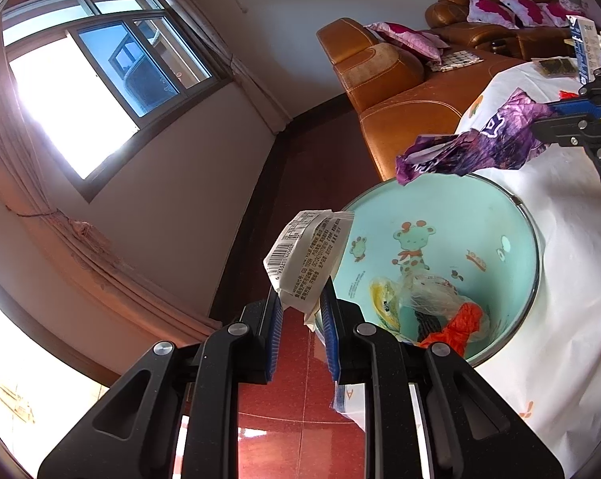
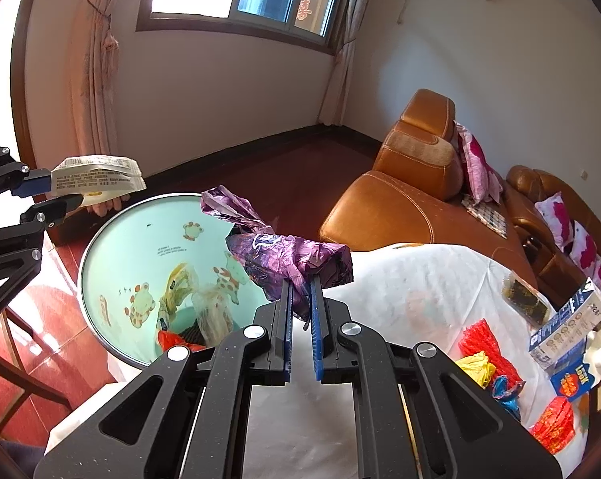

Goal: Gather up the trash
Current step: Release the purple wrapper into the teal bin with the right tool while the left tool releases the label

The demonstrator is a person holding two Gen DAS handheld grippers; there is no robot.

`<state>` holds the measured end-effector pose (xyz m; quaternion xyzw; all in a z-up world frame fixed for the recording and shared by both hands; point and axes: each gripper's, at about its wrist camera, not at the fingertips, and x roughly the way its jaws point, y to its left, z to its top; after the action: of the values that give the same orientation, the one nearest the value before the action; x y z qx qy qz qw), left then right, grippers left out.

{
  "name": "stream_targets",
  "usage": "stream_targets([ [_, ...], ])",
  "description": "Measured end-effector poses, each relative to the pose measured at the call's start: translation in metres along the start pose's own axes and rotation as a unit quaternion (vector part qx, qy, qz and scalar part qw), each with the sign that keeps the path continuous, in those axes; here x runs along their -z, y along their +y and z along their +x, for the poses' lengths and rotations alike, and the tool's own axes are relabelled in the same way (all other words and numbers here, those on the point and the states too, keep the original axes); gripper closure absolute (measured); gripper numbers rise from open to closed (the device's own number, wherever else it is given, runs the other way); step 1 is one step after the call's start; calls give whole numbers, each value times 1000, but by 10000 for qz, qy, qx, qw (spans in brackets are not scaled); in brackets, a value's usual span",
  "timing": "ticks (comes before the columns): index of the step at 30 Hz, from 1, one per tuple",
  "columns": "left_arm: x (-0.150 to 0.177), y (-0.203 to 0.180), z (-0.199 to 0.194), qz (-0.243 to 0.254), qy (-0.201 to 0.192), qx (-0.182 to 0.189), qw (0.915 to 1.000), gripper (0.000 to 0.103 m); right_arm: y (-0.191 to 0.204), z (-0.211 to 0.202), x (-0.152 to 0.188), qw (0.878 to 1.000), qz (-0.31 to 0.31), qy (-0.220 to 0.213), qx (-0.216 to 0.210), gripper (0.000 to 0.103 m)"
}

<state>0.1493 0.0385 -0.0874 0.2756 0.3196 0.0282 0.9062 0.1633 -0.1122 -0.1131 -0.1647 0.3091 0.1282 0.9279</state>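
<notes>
Left gripper (image 1: 300, 299) clamps a white printed plastic wrapper (image 1: 306, 255) beside the mint-green cartoon-printed bin (image 1: 512, 215), right gripper (image 2: 300, 291) pinches a crumpled purple foil wrapper (image 2: 284, 255) above its rim.

Black hand-held gripper (image 1: 300, 299), blue pads (image 1: 275, 339)

Daylit throughout, lit from the window (image 1: 101, 92), its lower panes blown out to white. Glossy glare on the red floor (image 1: 300, 431) below that window. Strong fisheye bending and dark vignetting toward the corners. Sharp at centre, softer near the rims.
</notes>
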Motion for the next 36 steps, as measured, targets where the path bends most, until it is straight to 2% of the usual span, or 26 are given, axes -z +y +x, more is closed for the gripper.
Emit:
stream_targets([
  [16,-1,-4,2,6,-21,104,9999,83,10,6,0,9999,-84,46,-109,94],
  [21,-1,-7,-1,1,-106,88,9999,68,10,8,1,9997,-80,59,-223,90],
  [22,-1,-6,-1,-10,-109,104,9999,68,10,9,1,9997,-76,72,-224,89],
  [24,-1,-7,-1,-22,-109,105,9999,65,10,10,2,9996,-44,88,-254,84],
  [26,0,-7,0,-21,-113,74,9999,61,11,10,2,9996,-37,80,-280,73],
  [31,1,-5,1,-75,-112,28,9999,50,13,10,2,9996,-6,73,-289,68],
  [36,0,-3,-1,-92,-132,3,9999,46,13,11,4,9996,23,75,-276,65],
])
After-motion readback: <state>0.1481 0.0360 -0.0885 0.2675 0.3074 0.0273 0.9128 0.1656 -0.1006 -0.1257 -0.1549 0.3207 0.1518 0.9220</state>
